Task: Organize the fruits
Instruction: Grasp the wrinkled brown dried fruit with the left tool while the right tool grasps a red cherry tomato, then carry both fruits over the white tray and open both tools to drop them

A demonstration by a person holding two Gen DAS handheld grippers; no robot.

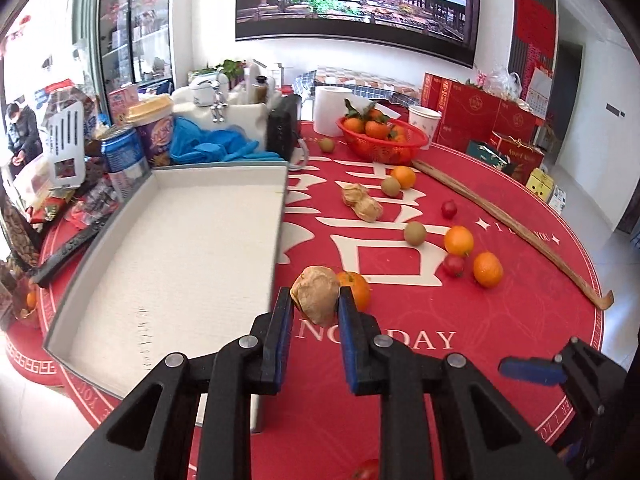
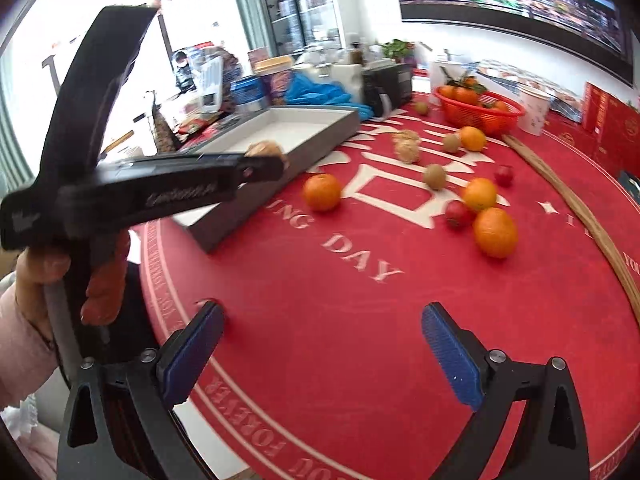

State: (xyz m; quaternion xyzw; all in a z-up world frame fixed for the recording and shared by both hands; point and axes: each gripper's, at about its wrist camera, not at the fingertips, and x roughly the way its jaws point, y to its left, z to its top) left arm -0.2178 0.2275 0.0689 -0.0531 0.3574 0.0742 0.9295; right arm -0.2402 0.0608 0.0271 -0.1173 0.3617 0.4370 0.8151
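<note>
Round table's got a fuzzy red cloth (image 1: 400, 400) printed "DAY", left gripper (image 1: 315, 300) clamped on a wrinkly tan walnut (image 1: 314, 294) beside the grey tray (image 1: 180, 240), right gripper (image 2: 320, 344) spread wide, empty.

Red desk (image 1: 500, 320) with cream lettering fills the frame; white-lined grey tray (image 1: 180, 240) at left, red basket (image 1: 380, 144) up top, orange mandarins (image 1: 487, 269) at right, blue pads (image 2: 452, 360) on the black hand-held gripper (image 2: 320, 356).

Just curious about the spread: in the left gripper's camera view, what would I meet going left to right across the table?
Blue can → grey tray → tan husked fruit in the left gripper → red tomato → orange → wooden stick.
</note>
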